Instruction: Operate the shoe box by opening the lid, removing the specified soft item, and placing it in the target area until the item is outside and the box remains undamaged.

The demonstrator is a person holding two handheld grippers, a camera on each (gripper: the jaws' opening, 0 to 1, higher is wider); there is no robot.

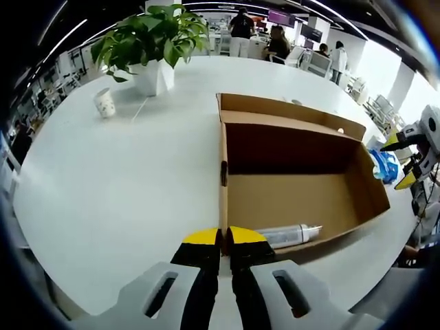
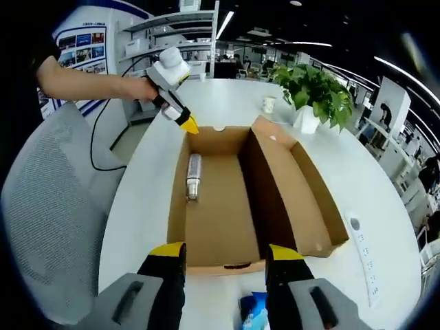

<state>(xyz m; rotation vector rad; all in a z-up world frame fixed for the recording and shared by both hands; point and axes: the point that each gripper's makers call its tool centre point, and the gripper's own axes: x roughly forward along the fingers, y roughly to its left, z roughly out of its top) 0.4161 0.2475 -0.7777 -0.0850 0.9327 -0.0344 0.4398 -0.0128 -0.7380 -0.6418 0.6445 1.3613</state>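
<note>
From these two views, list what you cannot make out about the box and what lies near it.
- Blue item, right gripper view: cut off by the bottom edge and flanked by the right gripper; only part shows beside the shoe box.
- Bottle, left gripper view: partly hidden behind the box's near wall and the left gripper; its label is too small to read.
- Cup: its print is too small.

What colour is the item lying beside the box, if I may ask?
Blue item, clearest in the right gripper view.
</note>
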